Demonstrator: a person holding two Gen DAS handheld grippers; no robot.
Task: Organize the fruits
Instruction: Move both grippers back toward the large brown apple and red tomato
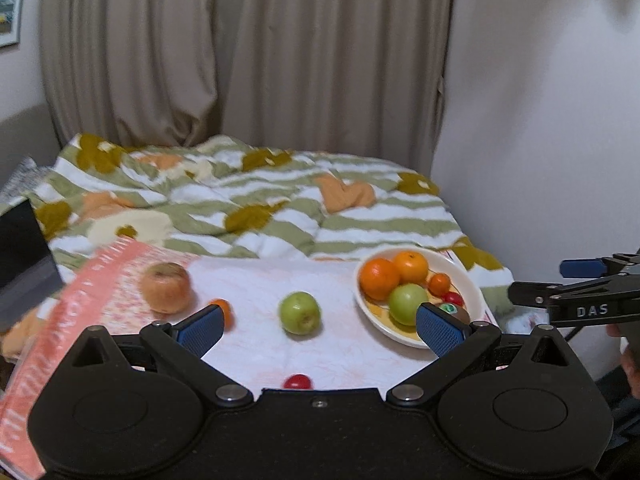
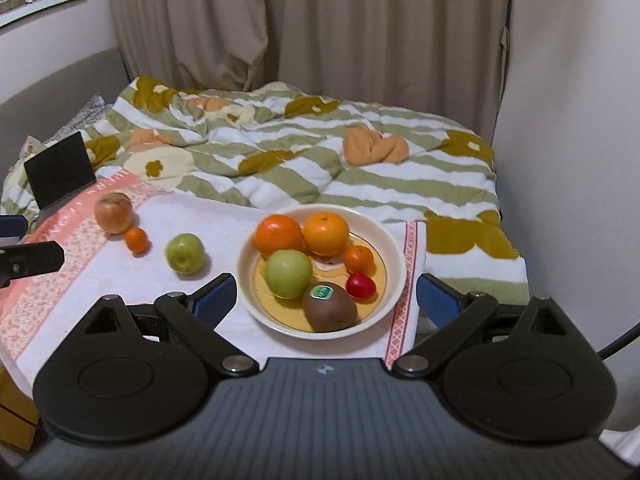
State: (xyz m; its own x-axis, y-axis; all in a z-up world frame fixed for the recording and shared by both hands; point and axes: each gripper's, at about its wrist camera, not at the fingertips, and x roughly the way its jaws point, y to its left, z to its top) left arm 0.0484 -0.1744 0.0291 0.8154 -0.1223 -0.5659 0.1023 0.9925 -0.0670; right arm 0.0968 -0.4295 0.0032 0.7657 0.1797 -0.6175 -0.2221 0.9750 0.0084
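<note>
A cream bowl (image 2: 394,248) on a white and pink towel (image 2: 120,280) holds two oranges (image 2: 278,234), a green apple (image 2: 288,274), a small mandarin (image 2: 358,259), a red tomato (image 2: 361,285) and a kiwi (image 2: 330,307). Loose on the towel lie a green apple (image 1: 300,313), a reddish apple (image 1: 166,287), a small mandarin (image 1: 222,307) and a red tomato (image 1: 298,382). My left gripper (image 1: 320,326) is open and empty, just short of the loose green apple. My right gripper (image 2: 326,300) is open and empty, its jaws to either side of the bowl.
The towel lies on a bed with a green striped floral blanket (image 2: 300,152). A dark tablet (image 2: 60,168) stands at the towel's far left. Curtains (image 2: 280,20) and a wall close the back and right. The bowl also shows in the left wrist view (image 1: 470,292).
</note>
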